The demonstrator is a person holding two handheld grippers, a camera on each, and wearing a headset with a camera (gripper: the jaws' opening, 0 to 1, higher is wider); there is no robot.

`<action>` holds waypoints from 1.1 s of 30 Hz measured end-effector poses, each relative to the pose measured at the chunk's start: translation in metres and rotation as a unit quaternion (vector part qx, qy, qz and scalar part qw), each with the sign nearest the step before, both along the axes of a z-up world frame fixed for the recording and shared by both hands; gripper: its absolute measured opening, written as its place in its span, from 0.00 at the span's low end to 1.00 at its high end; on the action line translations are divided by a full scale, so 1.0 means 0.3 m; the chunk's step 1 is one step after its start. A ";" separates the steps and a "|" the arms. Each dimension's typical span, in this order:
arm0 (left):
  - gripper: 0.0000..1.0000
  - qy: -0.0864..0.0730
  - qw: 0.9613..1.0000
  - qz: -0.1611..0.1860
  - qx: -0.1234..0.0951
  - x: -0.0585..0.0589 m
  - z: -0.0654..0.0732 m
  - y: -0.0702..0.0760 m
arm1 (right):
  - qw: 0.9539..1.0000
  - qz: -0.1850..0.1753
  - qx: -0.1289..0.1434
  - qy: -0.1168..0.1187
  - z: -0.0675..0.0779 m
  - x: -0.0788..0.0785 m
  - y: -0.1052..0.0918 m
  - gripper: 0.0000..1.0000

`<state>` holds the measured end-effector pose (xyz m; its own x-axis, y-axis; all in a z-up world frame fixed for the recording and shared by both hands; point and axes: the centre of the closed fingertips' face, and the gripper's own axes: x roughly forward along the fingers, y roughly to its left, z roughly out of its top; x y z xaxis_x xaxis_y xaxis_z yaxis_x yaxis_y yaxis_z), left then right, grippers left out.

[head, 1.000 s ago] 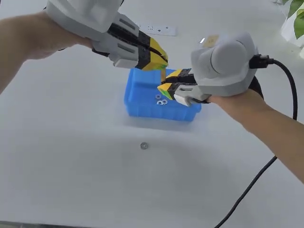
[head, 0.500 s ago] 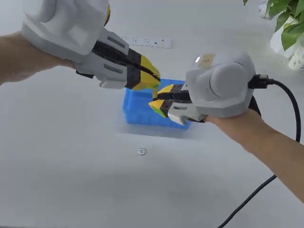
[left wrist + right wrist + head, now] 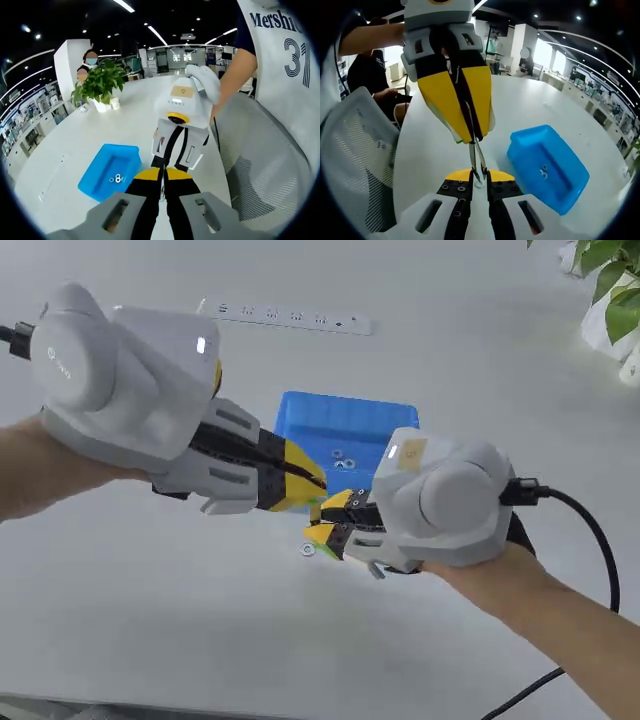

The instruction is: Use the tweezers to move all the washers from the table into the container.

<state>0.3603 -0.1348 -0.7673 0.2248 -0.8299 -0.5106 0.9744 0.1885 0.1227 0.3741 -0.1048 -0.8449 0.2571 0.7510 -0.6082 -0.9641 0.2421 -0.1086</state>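
Observation:
The blue container [image 3: 345, 430] sits mid-table with a few washers [image 3: 340, 458] inside; it also appears in the gripper views [image 3: 107, 170] [image 3: 547, 167]. One loose washer [image 3: 307, 550] lies on the white table in front of it. My left gripper [image 3: 312, 485] is shut on thin metal tweezers [image 3: 476, 160], which point down at the table. My right gripper [image 3: 322, 520] faces it from the right. Its yellow-tipped jaws [image 3: 479, 176] are closed around the tweezers' legs near the tips, just above the loose washer.
A white power strip [image 3: 285, 317] lies at the table's far edge. A potted plant [image 3: 610, 280] stands at the far right. A black cable [image 3: 590, 540] trails from the right gripper. A mesh chair [image 3: 250, 165] stands behind, by the person.
Both grippers have come away from above the container toward the near side and lower, and now meet over the loose washer. The head camera has shifted too.

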 end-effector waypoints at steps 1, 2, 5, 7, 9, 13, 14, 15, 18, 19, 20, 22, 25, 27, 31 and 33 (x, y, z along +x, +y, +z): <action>0.05 0.002 1.000 0.002 0.001 -0.002 -0.008 0.003 | 1.000 0.000 -0.001 0.003 -0.008 -0.005 0.003 0.12; 0.05 0.007 1.000 0.006 0.001 -0.004 -0.019 0.008 | 1.000 0.001 -0.002 0.006 -0.020 -0.009 0.006 0.12; 0.05 0.013 1.000 0.013 0.000 -0.009 -0.036 0.016 | 1.000 0.003 -0.006 0.011 -0.038 -0.017 0.013 0.12; 0.05 0.016 1.000 0.019 -0.001 -0.012 -0.046 0.021 | 1.000 0.006 -0.009 0.012 -0.049 -0.023 0.017 0.12; 0.05 0.019 1.000 0.024 0.000 -0.013 -0.055 0.026 | 1.000 0.009 -0.011 0.013 -0.060 -0.024 0.019 0.12; 0.05 0.021 0.999 0.032 -0.001 -0.009 -0.062 0.029 | 1.000 0.007 -0.009 0.020 -0.069 -0.021 0.017 0.12; 0.05 0.021 0.999 0.033 -0.002 -0.008 -0.062 0.028 | 1.000 0.006 -0.008 0.021 -0.069 -0.021 0.016 0.12; 0.05 0.023 0.999 0.033 -0.004 -0.007 -0.063 0.027 | 1.000 0.004 -0.007 0.022 -0.069 -0.020 0.014 0.12; 0.05 0.022 0.999 0.034 -0.007 -0.005 -0.061 0.023 | 1.000 0.001 -0.002 0.024 -0.068 -0.017 0.007 0.12; 0.05 0.021 0.999 0.034 -0.007 -0.003 -0.061 0.023 | 1.000 0.000 -0.001 0.025 -0.067 -0.017 0.005 0.12; 0.05 0.022 0.999 0.035 -0.008 -0.002 -0.060 0.022 | 1.000 -0.001 0.001 0.026 -0.067 -0.016 0.004 0.12; 0.05 0.021 0.999 0.037 -0.008 0.000 -0.061 0.022 | 1.000 -0.001 0.001 0.027 -0.068 -0.014 0.003 0.12; 0.05 0.023 0.999 0.036 -0.008 0.001 -0.060 0.020 | 1.000 -0.002 0.003 0.030 -0.067 -0.011 0.002 0.12; 0.05 0.025 0.999 0.036 -0.007 0.002 -0.062 0.017 | 1.000 -0.002 0.002 0.031 -0.069 -0.011 0.000 0.12; 0.05 0.027 0.999 0.035 -0.001 0.002 -0.064 0.014 | 0.999 -0.001 0.002 0.034 -0.072 -0.014 0.001 0.12; 0.05 0.026 0.999 0.035 0.000 0.003 -0.063 0.014 | 0.999 -0.001 0.002 0.034 -0.071 -0.011 0.001 0.12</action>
<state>0.3612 -0.1306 -0.7864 0.2552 -0.8128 -0.5236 0.9640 0.2554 0.0734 0.3707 -0.1044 -0.8663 0.2174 0.7534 -0.6206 -0.9686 0.2449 -0.0420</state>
